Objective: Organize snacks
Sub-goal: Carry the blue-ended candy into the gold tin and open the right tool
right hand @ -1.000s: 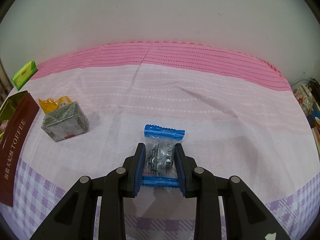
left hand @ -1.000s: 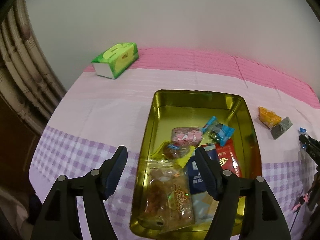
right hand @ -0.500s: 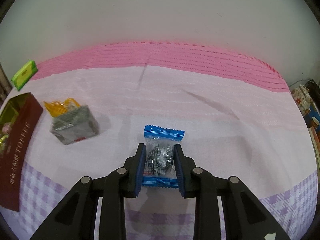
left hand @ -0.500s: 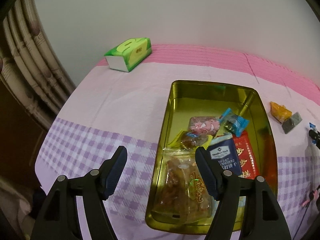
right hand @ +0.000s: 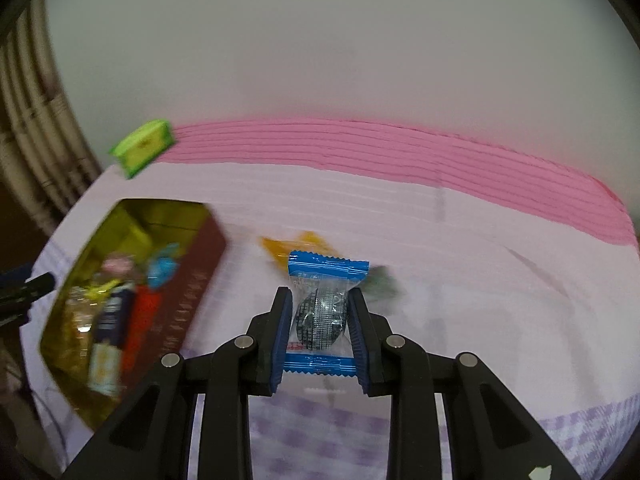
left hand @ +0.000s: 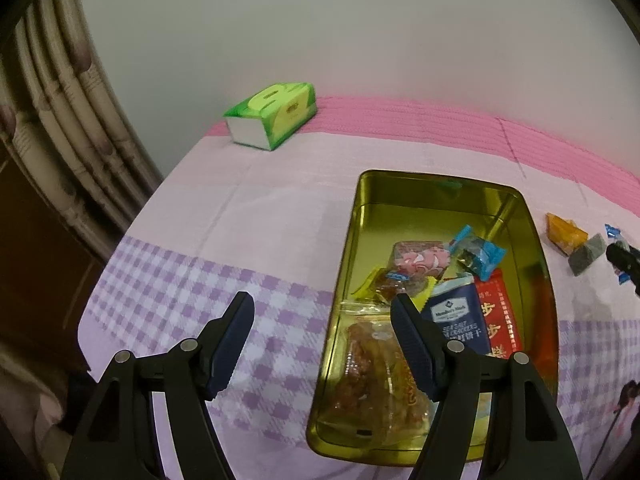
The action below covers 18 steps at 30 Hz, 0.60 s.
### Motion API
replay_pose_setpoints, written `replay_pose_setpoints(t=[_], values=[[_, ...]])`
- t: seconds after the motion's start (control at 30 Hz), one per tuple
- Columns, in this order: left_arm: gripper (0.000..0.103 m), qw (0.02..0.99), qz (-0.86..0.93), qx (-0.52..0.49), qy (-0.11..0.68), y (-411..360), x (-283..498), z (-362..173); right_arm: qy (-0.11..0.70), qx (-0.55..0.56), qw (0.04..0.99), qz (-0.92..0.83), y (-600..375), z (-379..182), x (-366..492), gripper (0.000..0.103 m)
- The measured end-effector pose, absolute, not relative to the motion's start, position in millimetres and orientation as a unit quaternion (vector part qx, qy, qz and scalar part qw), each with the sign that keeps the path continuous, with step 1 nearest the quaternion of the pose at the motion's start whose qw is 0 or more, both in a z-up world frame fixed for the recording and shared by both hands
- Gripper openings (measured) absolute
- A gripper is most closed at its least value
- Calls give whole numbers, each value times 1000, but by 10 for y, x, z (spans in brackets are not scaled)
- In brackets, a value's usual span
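The right hand-held gripper (right hand: 320, 320) is clamping a blue-wrapped snack (right hand: 322, 312) between its pads, tilting downward. The left hand-held gripper (left hand: 320, 344) is gaping wide and empty beside the tin (left hand: 532, 240).

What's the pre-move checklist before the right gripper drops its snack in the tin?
1. Grip: right gripper shut on the blue-wrapped snack, pads on both sides. Ok.
2. Room in the gold tin: its far end is bare. Ok.
3. Position over the tin: the right-wrist view shows it off to the left, not under the snack. Not ok.
4. Left gripper: open, holding nothing, with one finger over the tin's near end. Not ok if dropping there.
5. Loose snacks: the orange packet and the grey packet lie on the cloth beside the tin. Not ok.
6. Clearance above the cloth: cannot tell.
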<state>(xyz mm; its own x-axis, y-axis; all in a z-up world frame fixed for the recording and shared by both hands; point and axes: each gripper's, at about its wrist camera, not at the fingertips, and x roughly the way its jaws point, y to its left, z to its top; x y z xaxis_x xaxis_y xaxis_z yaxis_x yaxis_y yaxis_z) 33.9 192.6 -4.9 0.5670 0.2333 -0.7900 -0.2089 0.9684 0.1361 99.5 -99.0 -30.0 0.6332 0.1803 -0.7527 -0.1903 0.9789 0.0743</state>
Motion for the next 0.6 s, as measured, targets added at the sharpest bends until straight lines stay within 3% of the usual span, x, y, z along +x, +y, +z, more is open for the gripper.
replay_pose_setpoints(t=[0.6], values=[[71, 872, 181, -21, 454, 2240, 355, -69, 422, -54, 880, 211, 173, -268, 1054, 26]])
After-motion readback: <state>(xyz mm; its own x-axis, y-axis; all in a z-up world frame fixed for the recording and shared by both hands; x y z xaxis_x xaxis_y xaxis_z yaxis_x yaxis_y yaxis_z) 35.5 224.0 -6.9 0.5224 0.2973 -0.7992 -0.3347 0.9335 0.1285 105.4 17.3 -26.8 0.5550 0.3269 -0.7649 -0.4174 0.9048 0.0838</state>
